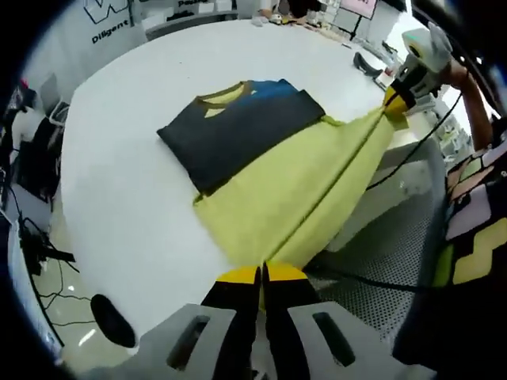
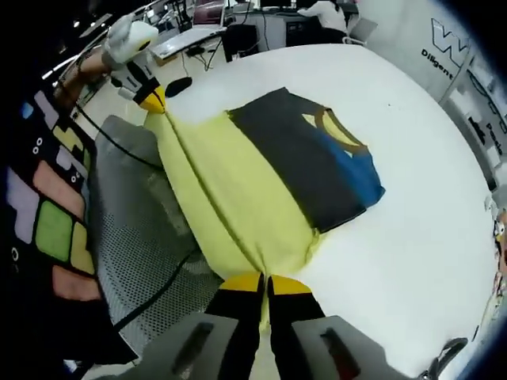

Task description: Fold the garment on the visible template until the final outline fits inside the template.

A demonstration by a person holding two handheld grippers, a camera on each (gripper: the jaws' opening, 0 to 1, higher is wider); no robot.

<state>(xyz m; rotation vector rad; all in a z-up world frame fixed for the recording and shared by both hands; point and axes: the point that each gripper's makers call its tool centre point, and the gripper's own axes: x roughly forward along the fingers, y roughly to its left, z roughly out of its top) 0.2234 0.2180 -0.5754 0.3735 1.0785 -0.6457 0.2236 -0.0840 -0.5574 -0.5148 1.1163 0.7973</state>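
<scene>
A garment lies on the white round table [image 1: 142, 158]. Its far part is dark grey [image 1: 238, 131] with a blue panel [image 1: 273, 89] and a yellow neckline; its near part is yellow-green [image 1: 293, 190]. My left gripper [image 1: 262, 275] is shut on one bottom corner of the yellow part, and my right gripper [image 1: 394, 101] holds the other corner, the hem pulled taut between them off the table's edge. In the right gripper view my right gripper [image 2: 264, 283] pinches the yellow cloth [image 2: 230, 190], the dark part [image 2: 305, 158] lies beyond, and my left gripper [image 2: 152, 99] grips the far corner. No template outline shows.
A grey mesh chair [image 2: 142, 237] stands under the stretched hem beside the table, with a black cable across it. A person's patterned clothing [image 2: 47, 214] is close by. Desks with monitors and gear [image 2: 238, 24] line the far side. Cables lie on the floor [image 1: 40, 245].
</scene>
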